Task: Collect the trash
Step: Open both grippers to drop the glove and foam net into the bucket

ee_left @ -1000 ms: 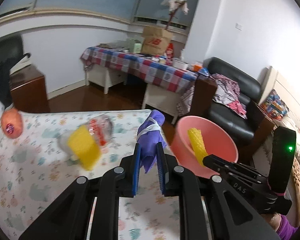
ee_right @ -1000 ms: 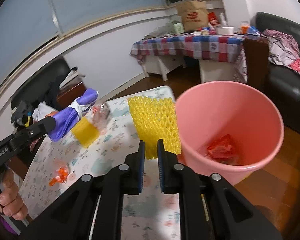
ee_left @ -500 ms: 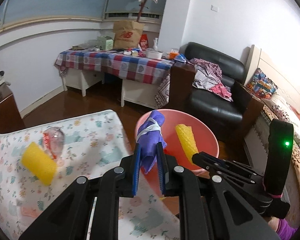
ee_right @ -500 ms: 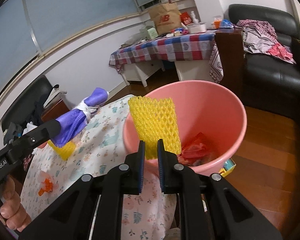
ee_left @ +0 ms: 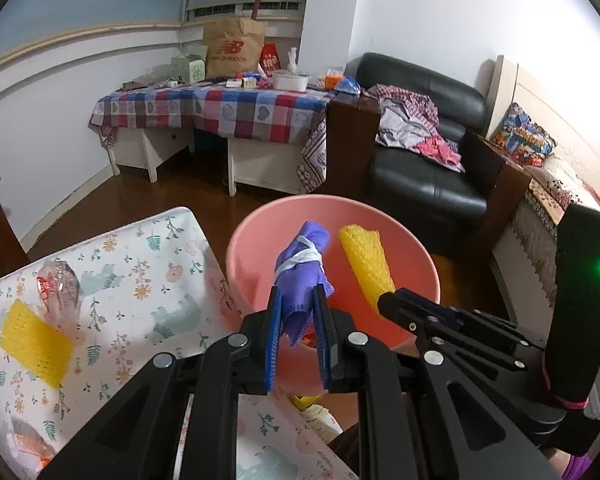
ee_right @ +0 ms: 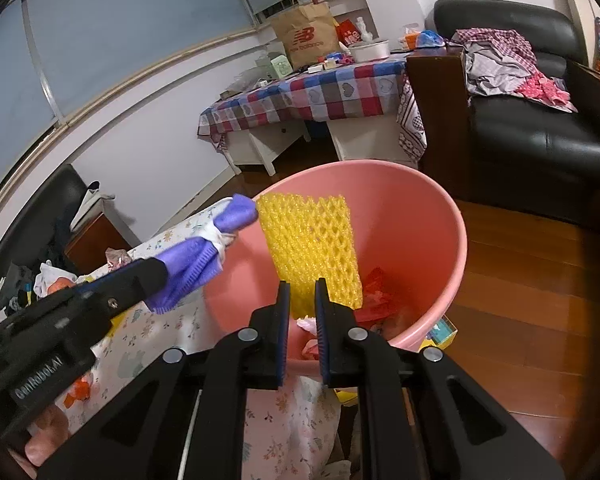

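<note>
Pink bucket (ee_left: 416,248), purple cloth (ee_left: 300,276), yellow foam net (ee_right: 312,248) — floral tablecloth (ee_left: 140,280), checked cloth (ee_left: 228,114) behind.

Bucket beside the table, both held items above its opening

The bucket (ee_left: 260,240) sits centre frame, right of the table (ee_left: 140,264). The cloth bundle (ee_left: 300,276) hangs above it, left of the foam net (ee_left: 366,260); a sofa (ee_left: 424,184) stands behind.

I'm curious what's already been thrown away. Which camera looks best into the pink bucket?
The right wrist view: it looks into the pink bucket and shows red wrappers at the bottom. In the left wrist view the purple cloth and yellow foam net hide most of its inside.
</note>
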A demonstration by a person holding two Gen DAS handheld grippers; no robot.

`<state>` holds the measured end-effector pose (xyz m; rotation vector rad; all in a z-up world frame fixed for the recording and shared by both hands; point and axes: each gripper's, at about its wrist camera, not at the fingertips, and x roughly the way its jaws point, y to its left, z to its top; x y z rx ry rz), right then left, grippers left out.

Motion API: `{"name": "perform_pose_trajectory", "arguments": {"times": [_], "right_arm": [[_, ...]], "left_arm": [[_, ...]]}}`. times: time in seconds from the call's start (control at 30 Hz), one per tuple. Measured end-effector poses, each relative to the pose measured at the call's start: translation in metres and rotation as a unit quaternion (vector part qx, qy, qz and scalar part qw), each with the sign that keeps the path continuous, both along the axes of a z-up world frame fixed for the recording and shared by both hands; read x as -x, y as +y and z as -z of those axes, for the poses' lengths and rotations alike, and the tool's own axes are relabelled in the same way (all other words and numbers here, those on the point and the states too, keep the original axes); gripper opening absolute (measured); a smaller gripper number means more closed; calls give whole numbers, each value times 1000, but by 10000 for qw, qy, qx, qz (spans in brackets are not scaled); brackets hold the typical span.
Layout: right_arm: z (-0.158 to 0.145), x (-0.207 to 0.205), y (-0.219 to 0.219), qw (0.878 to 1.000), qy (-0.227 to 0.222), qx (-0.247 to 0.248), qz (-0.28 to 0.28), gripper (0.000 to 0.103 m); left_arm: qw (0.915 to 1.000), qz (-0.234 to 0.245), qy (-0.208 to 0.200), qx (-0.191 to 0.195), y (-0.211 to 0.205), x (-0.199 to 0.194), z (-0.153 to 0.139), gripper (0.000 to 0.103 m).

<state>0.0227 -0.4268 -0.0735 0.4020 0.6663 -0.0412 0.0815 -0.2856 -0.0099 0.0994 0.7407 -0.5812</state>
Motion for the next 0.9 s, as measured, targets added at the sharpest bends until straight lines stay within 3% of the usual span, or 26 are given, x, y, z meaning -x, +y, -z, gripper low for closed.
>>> {"name": "perform_pose_trajectory", "arguments": {"times": [0.4,0.73,0.8,0.9], "right_arm": [[8,-5,-5,9999,69,-37,115,13],[13,-4,-8,9996,149,-20,218,13],[12,-5,-7,9996,171,-33,239,17],[12,-4,-7,9995,125,-75,280,35]], "left_arm": [[9998,-75,186,10,-8,-11,12,17],[9999,-10,117,98,-5,-1,8,38],[9999,0,75,112,-3,2,5,40],[9999,-13,9,141,2,7,1,42]]}}
